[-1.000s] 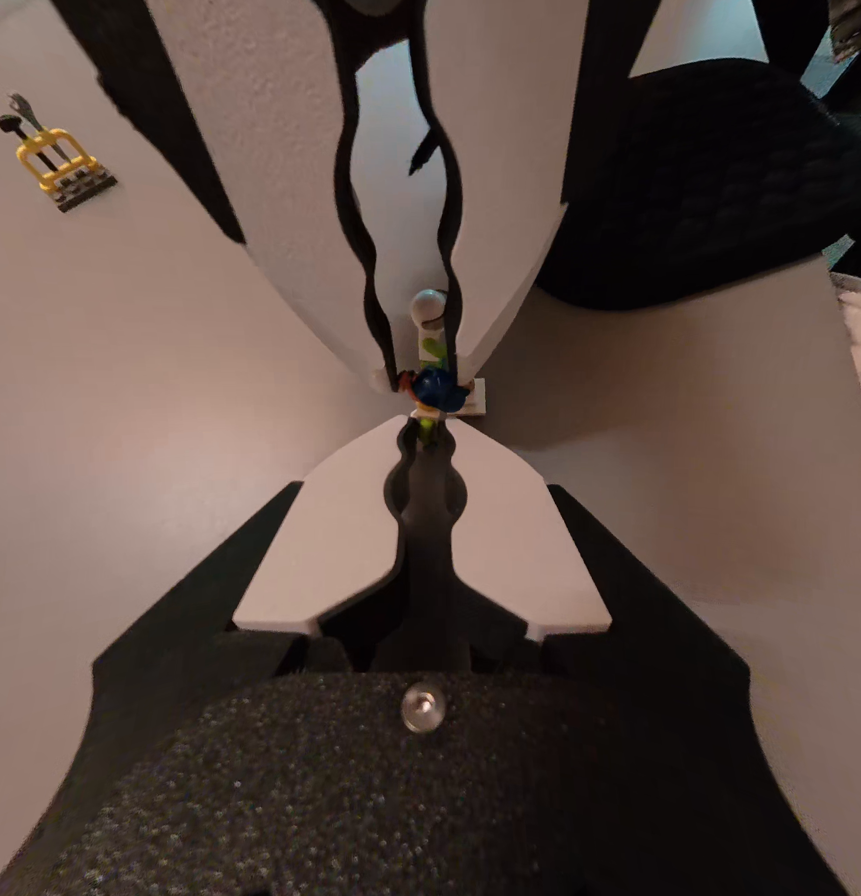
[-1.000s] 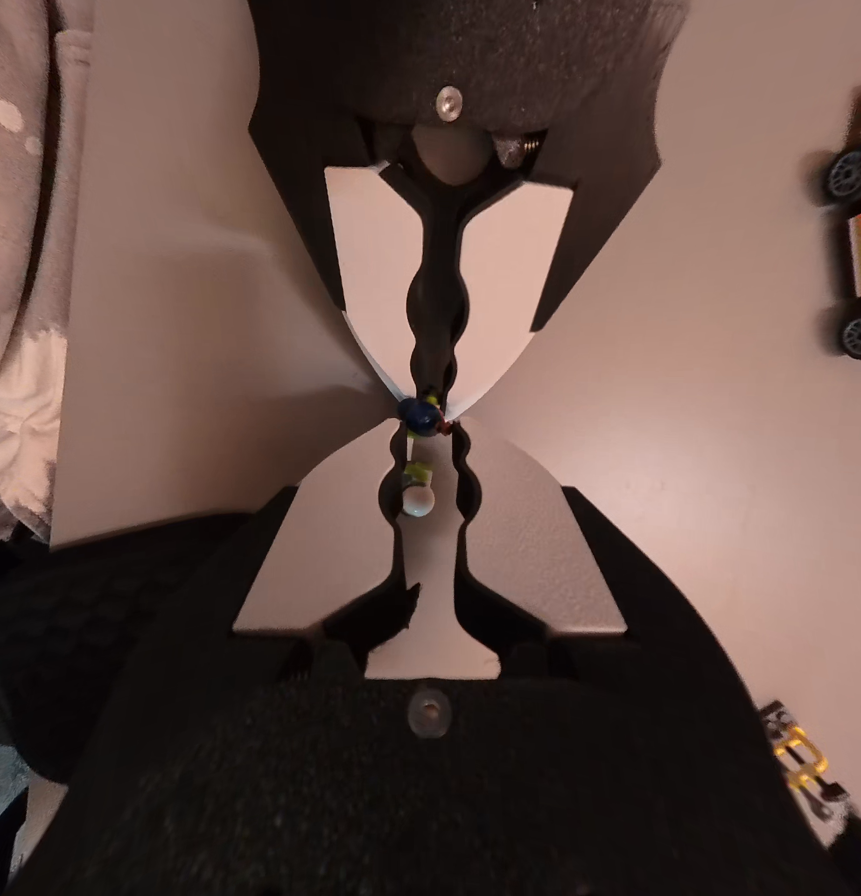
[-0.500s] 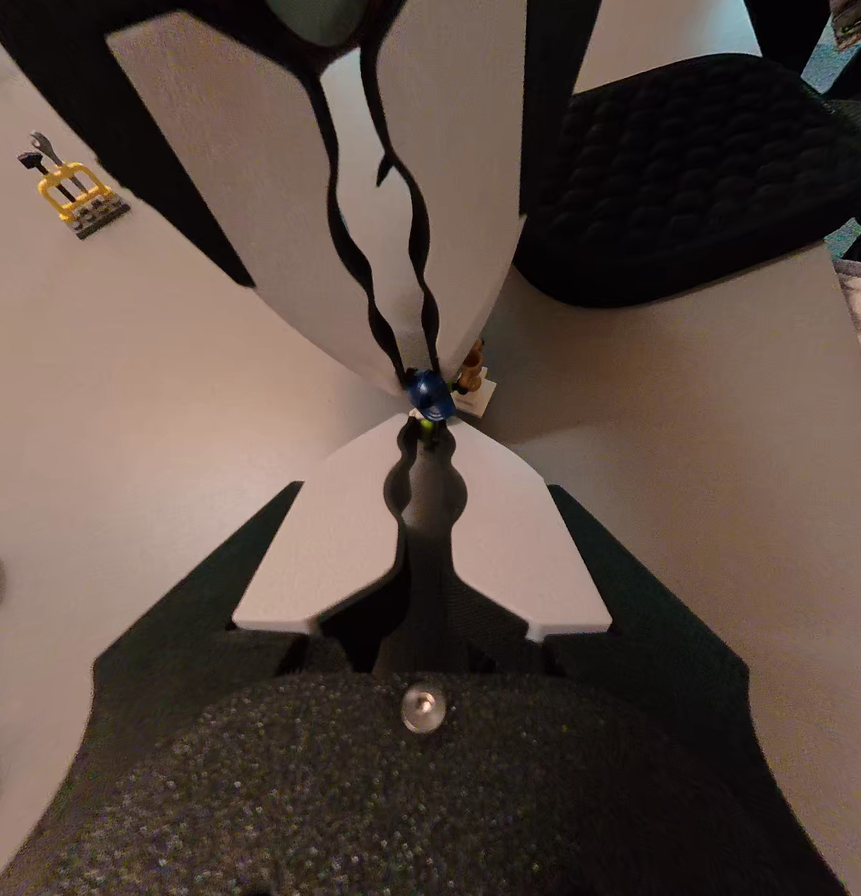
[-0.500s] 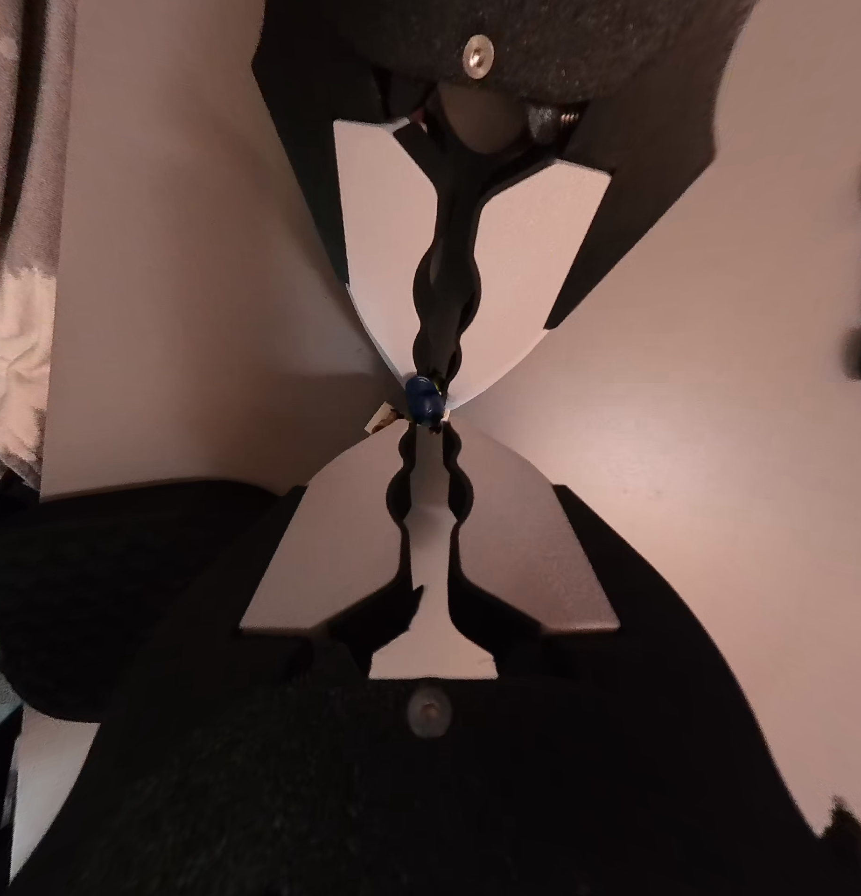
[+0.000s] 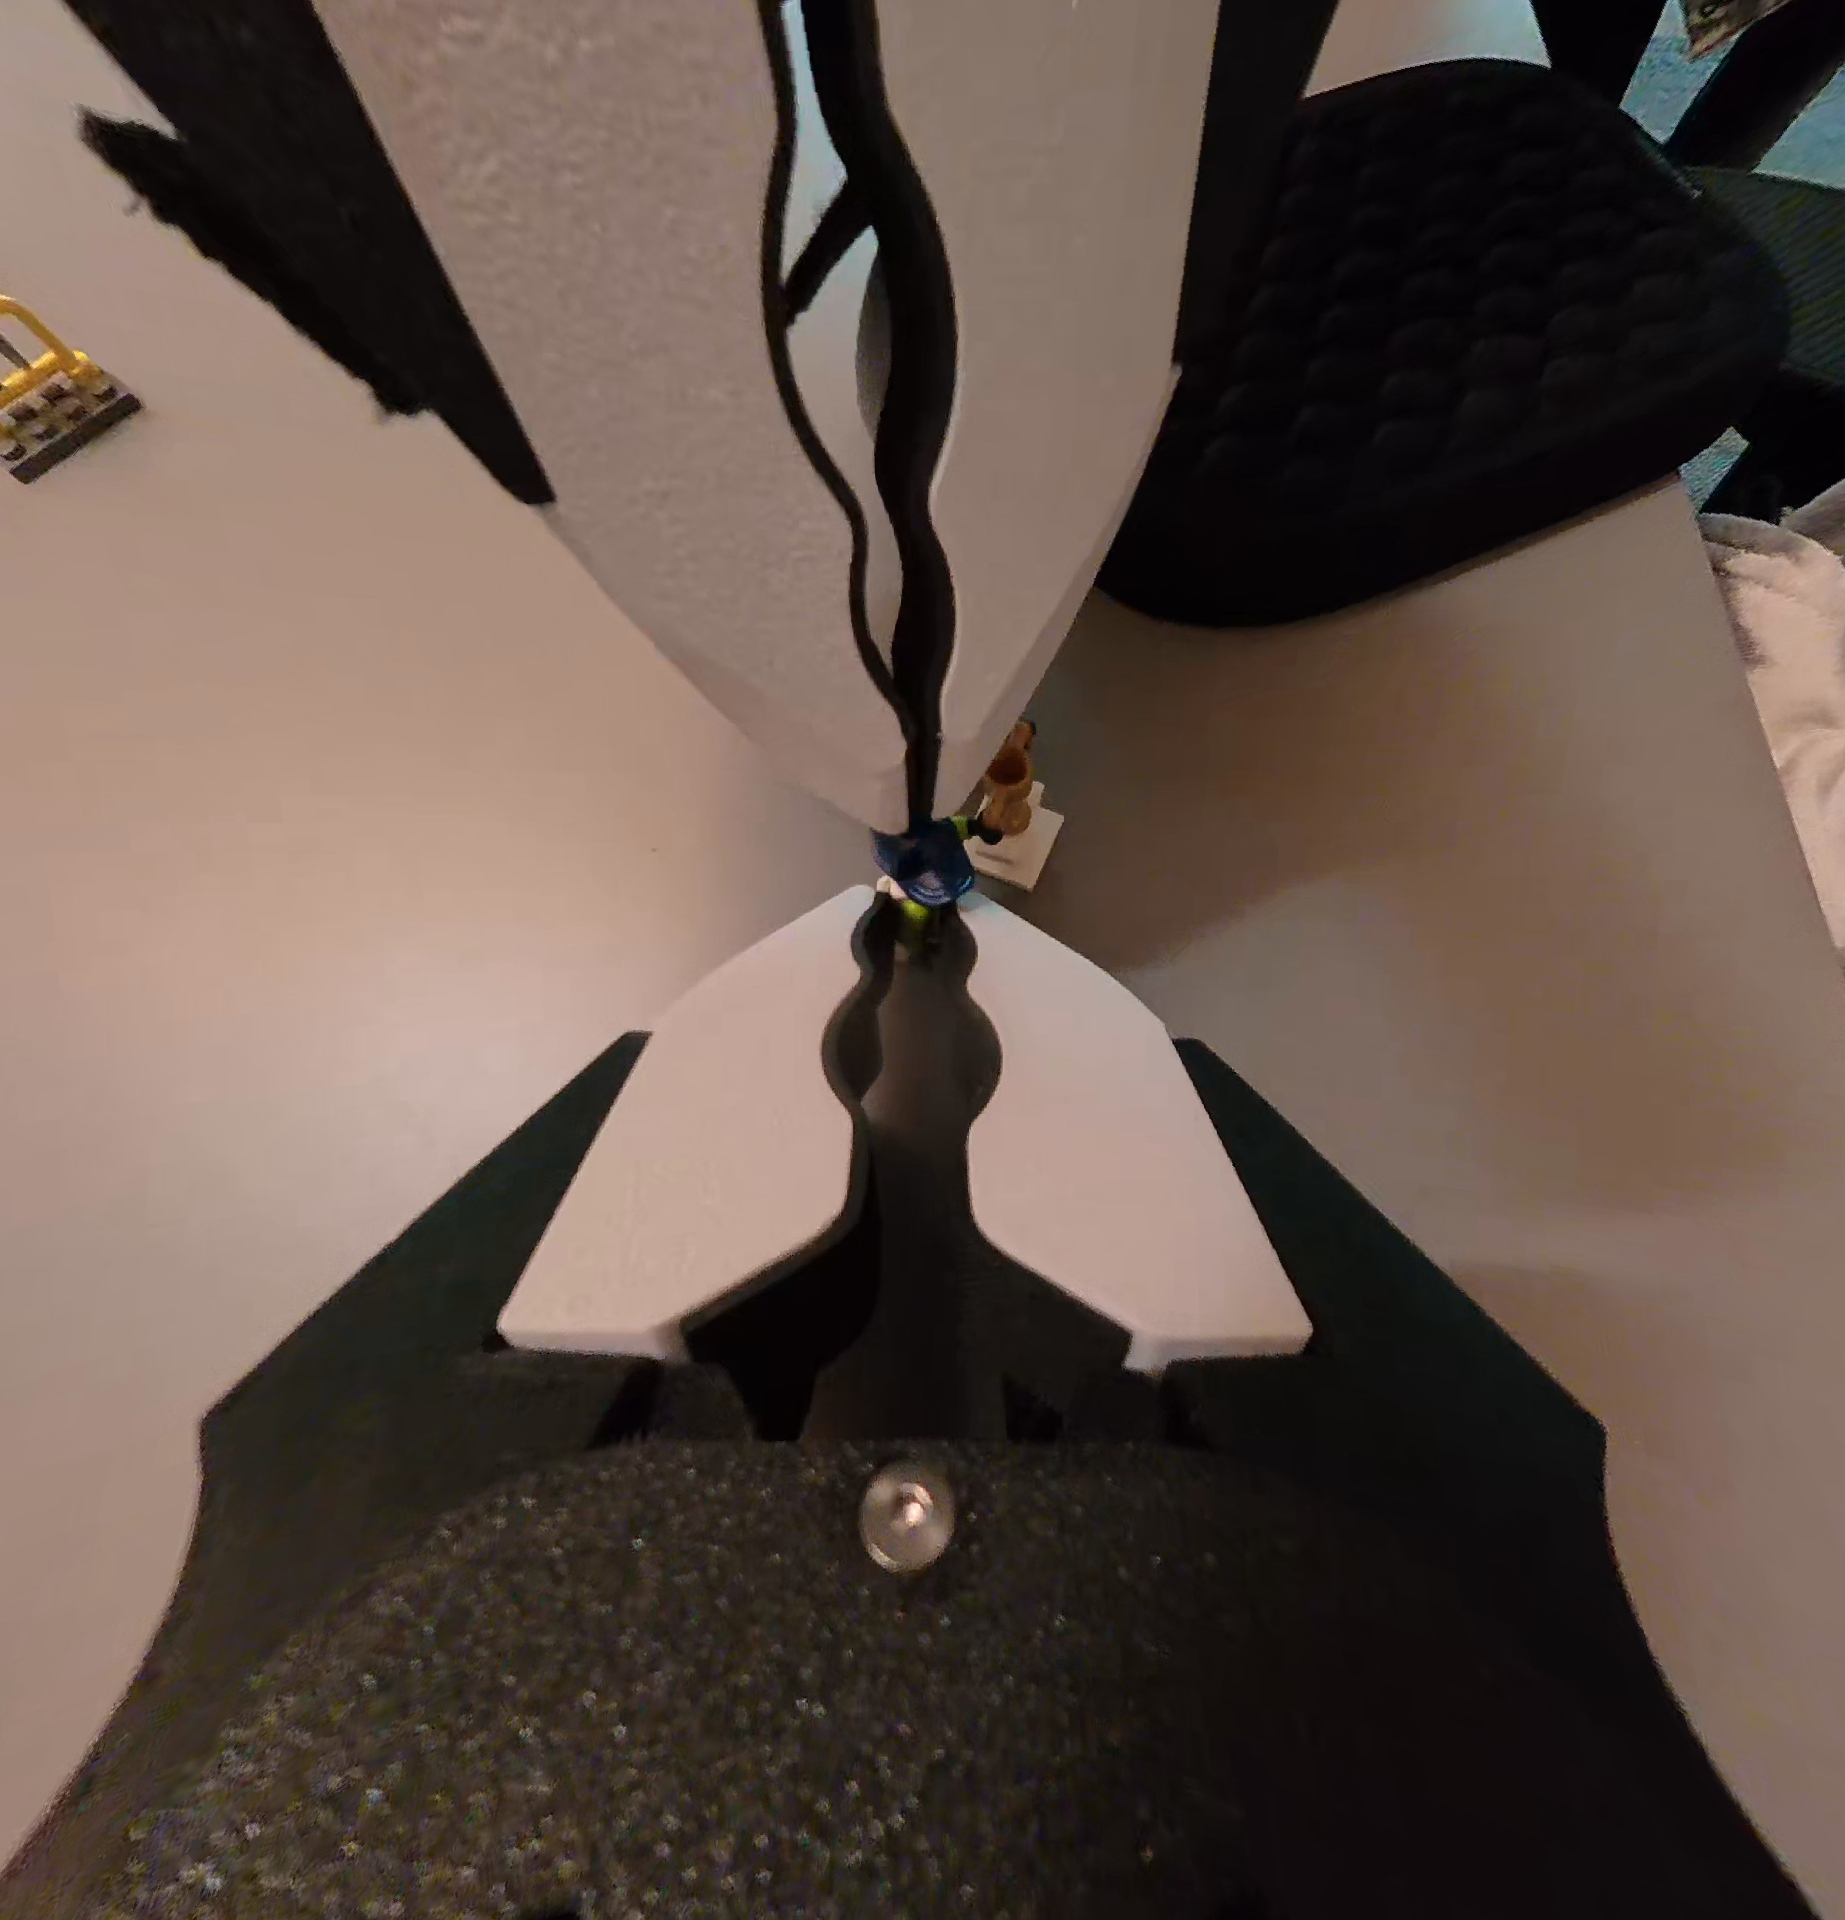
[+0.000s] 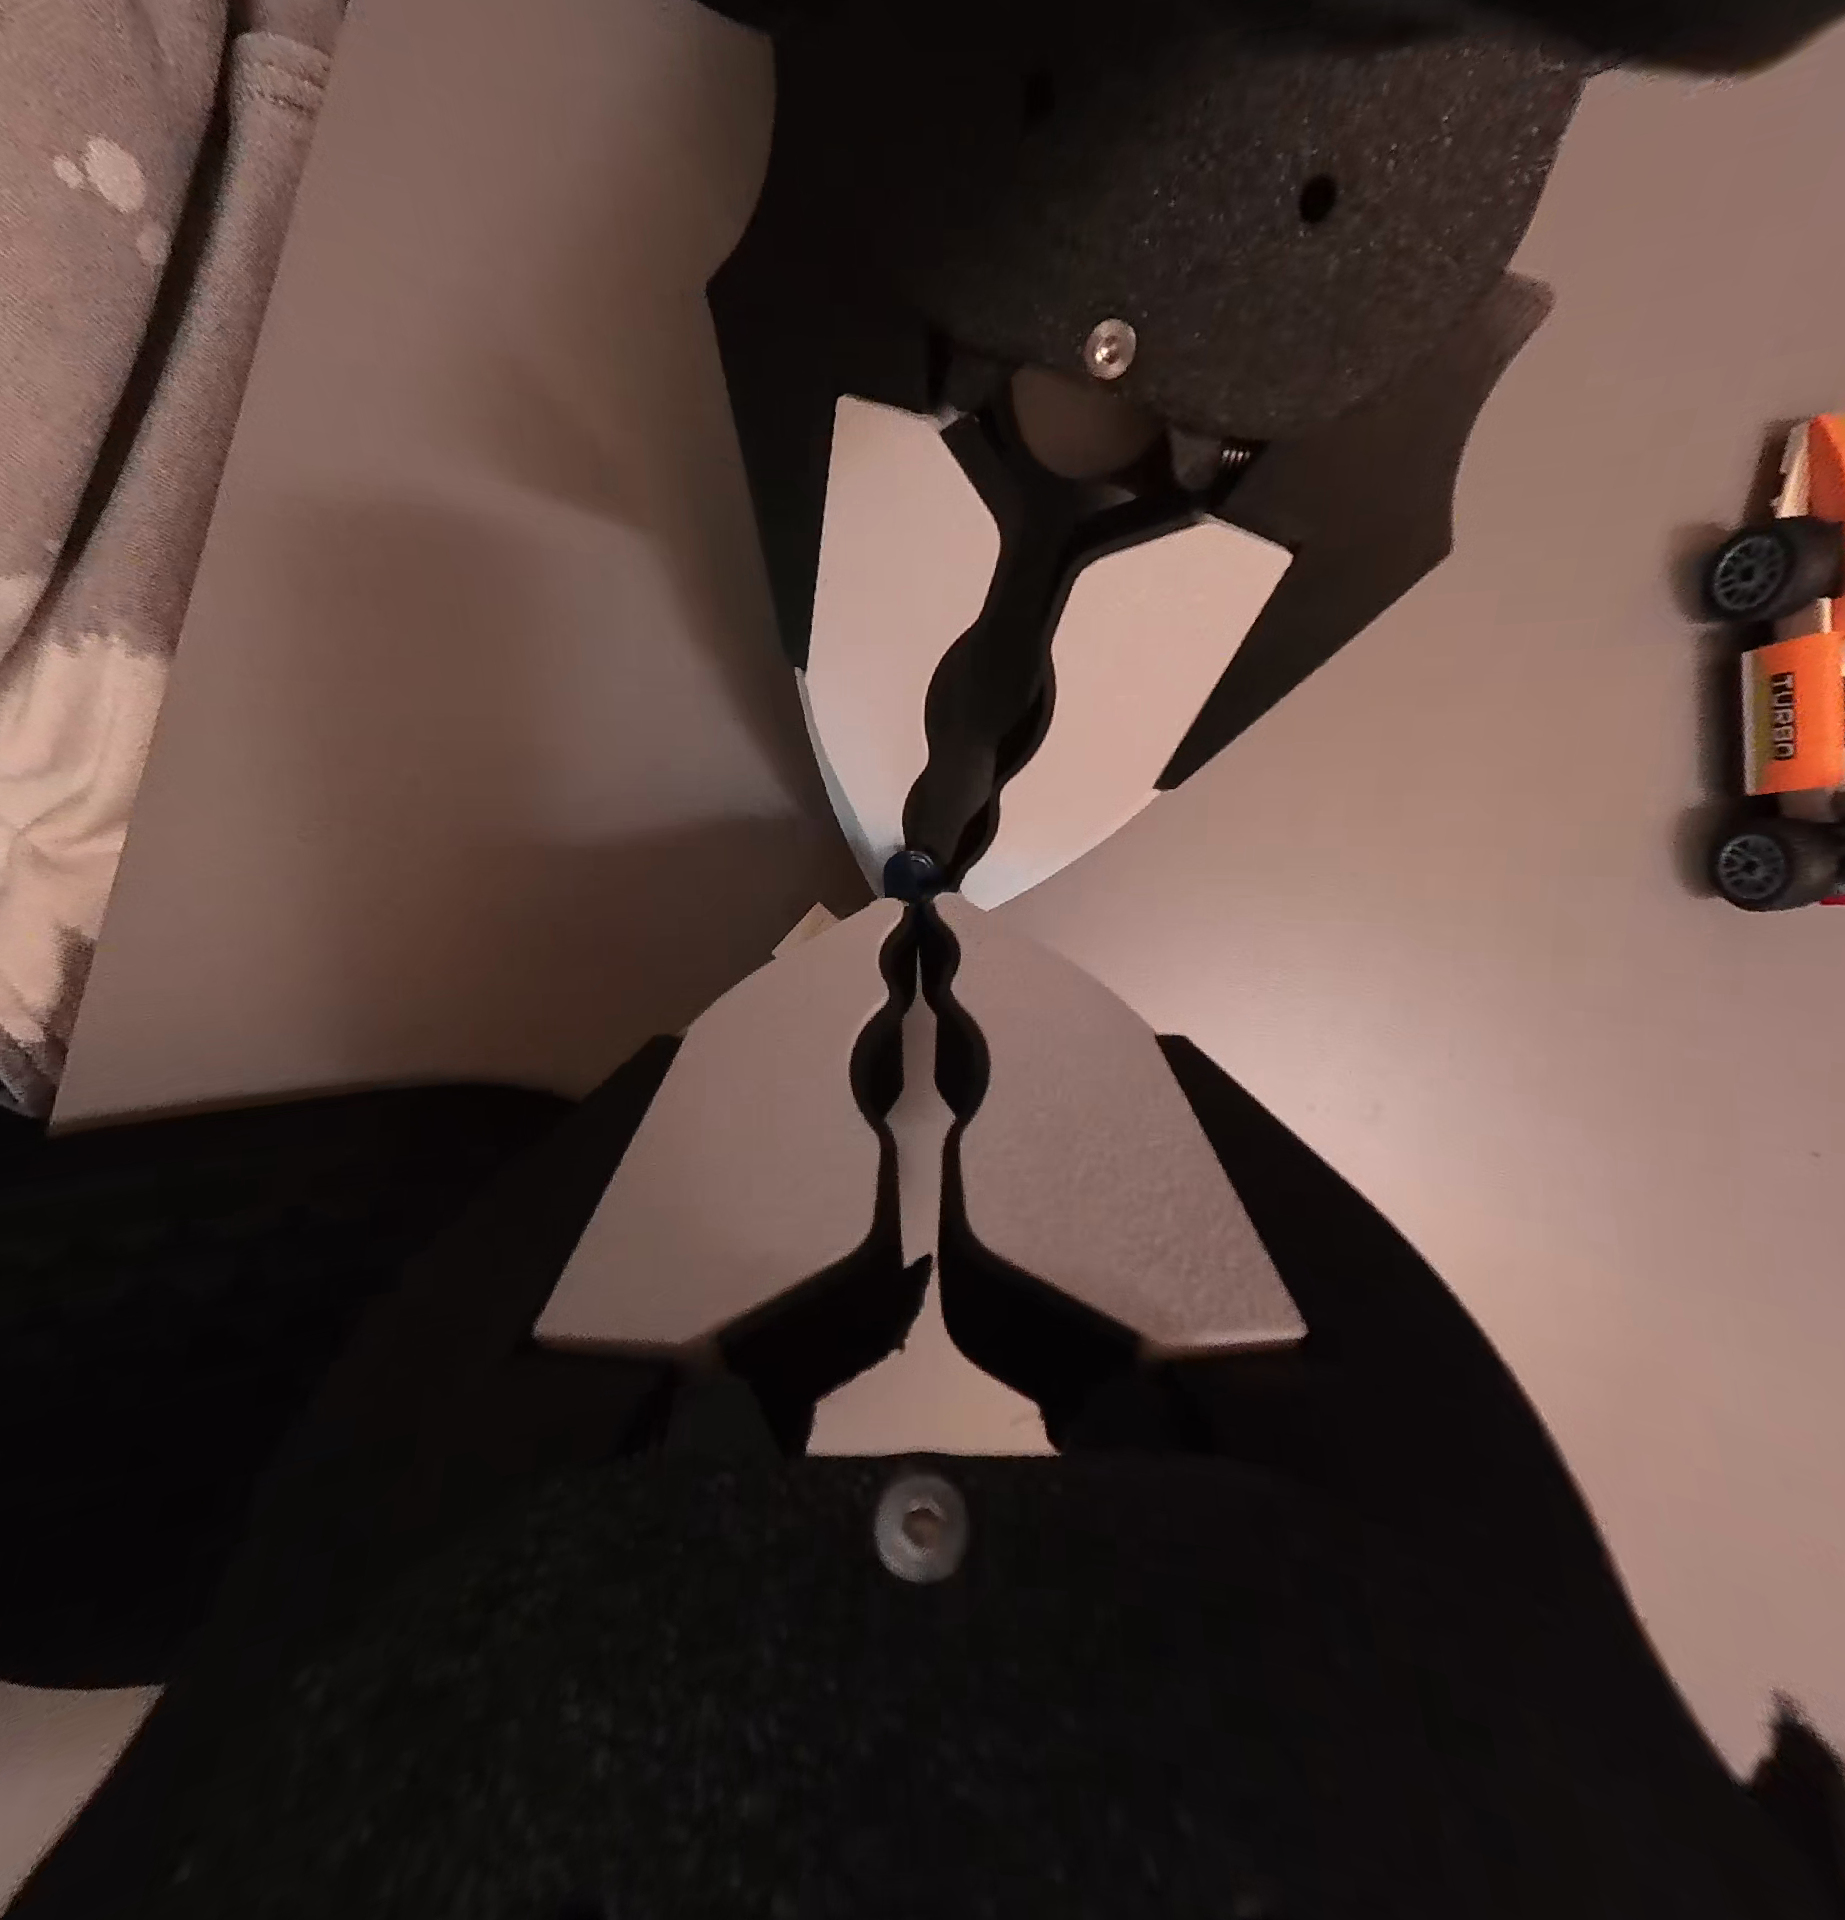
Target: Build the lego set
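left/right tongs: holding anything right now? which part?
Left tongs pinch the minifigure at its body, below the blue cap. Right tongs are closed at the cap; actual grip can't be told.

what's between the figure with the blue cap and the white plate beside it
Nothing visible. The figure is pinched between the tips of the left tool and the right tool, right beside the white plate, which already carries a tan piece.

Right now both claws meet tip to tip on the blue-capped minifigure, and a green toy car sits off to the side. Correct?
Not quite: the toy car is orange, as the right wrist view shows. The left claw and right claw do meet on the blue-capped minifigure.
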Available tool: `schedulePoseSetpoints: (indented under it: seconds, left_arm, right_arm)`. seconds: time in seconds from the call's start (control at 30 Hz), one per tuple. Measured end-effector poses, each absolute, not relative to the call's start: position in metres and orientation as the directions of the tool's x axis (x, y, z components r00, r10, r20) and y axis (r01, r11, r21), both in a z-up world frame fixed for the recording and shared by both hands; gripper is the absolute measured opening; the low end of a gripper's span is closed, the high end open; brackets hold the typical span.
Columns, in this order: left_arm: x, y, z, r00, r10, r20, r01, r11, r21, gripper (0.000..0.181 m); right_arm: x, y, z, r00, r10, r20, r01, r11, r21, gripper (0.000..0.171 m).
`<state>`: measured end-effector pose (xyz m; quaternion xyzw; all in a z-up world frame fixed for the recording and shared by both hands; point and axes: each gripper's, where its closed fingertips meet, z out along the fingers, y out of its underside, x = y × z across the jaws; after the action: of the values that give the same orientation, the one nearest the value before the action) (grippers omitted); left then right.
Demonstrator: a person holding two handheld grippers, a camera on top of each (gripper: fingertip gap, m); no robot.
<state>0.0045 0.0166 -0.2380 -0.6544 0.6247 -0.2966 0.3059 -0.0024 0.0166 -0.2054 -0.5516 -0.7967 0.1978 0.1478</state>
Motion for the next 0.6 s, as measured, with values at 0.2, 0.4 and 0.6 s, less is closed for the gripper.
schedulePoseSetpoints:
  seconds: [0.2, 0.4, 0.6]
  left_arm:
    - [0.0045, 0.0158, -0.2384, 0.023, -1.0, -0.01, -0.662, -0.008, -0.75, 0.008]
    - [0.0042, 0.0155, -0.2384, 0.023, -1.0, -0.005, -0.665, -0.011, -0.747, 0.009]
    - [0.0054, 0.0093, -0.2394, 0.007, -0.999, 0.039, -0.662, -0.034, -0.749, 0.009]
  right_arm:
    - [-0.0007, 0.0151, -0.2064, -0.404, 0.915, 0.012, 0.838, 0.376, -0.395, 0.0]
    - [-0.0004, 0.0148, -0.2066, -0.43, 0.903, -0.006, 0.844, 0.4, -0.357, 0.0]
    - [0.0006, 0.0099, -0.21, -0.424, 0.906, -0.01, 0.849, 0.394, -0.353, 0.0]
